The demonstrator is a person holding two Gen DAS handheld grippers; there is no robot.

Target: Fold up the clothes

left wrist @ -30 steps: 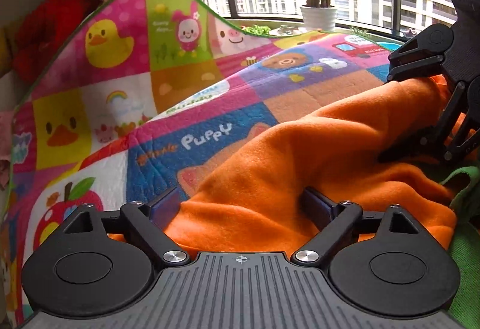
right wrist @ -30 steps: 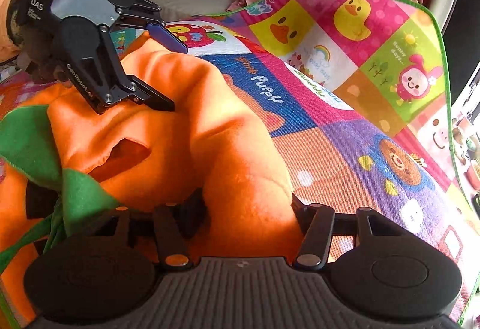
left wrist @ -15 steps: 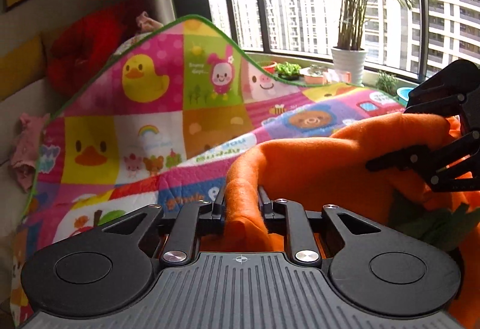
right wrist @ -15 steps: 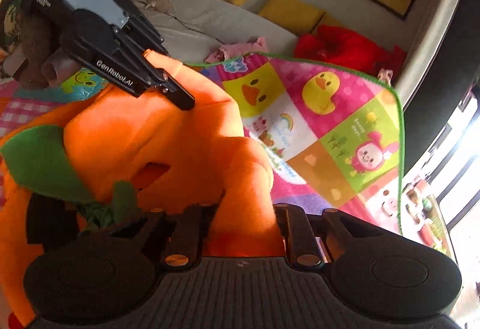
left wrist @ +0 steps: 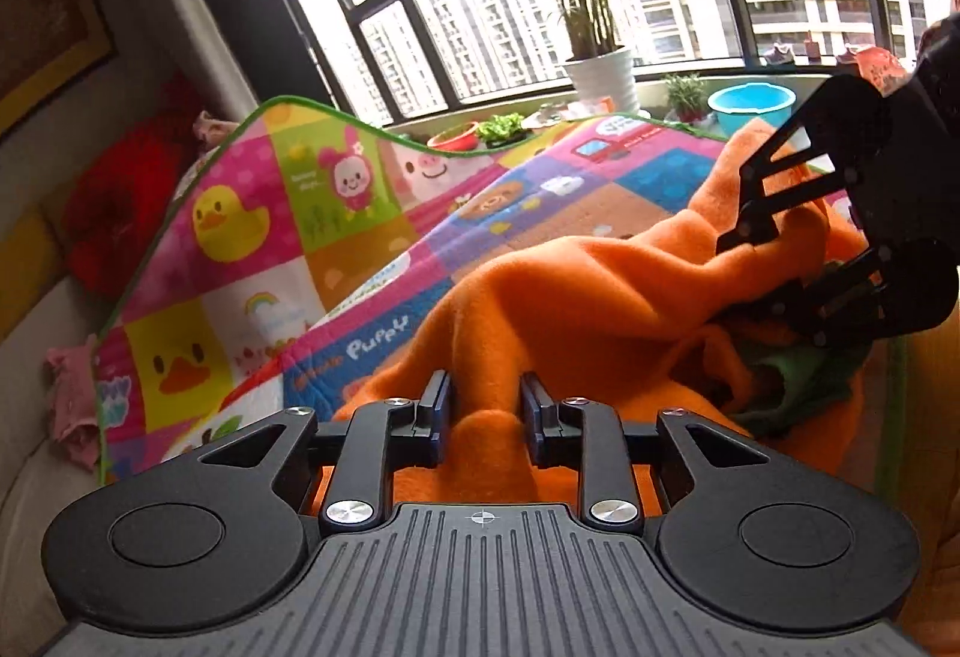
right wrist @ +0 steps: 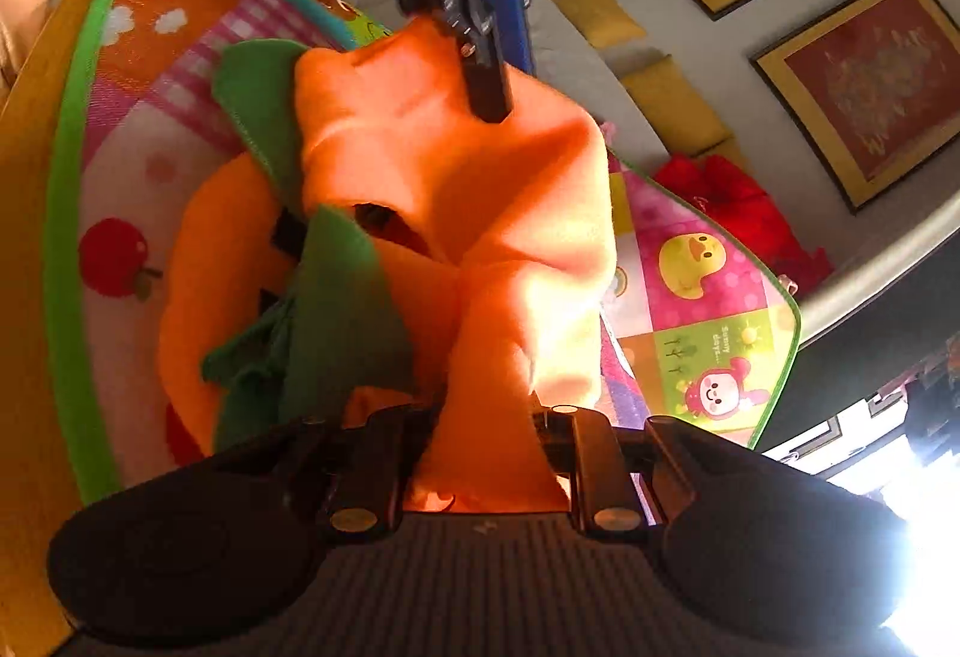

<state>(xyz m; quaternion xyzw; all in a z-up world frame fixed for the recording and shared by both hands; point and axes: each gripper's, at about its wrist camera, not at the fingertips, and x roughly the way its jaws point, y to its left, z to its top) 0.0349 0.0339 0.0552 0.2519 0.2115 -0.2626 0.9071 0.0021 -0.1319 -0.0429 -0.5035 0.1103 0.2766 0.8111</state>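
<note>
While the left wrist view is looking over the colourful play mat [left wrist: 336, 237], the left gripper [left wrist: 485, 405] is opening its jaws a little, and a fold of the orange garment [left wrist: 576, 297] is sitting between them, apparently still touched by the pads. The right gripper [left wrist: 774, 267] is biting the same garment further right.

In the right wrist view, the right gripper [right wrist: 486, 417] is holding a fold of the orange garment [right wrist: 480, 213] in narrow jaws. The garment is hanging bunched above the mat [right wrist: 702, 297], its green collar [right wrist: 336, 285] drooping at left. The left gripper [right wrist: 489, 93] is pinching its far edge.
</note>
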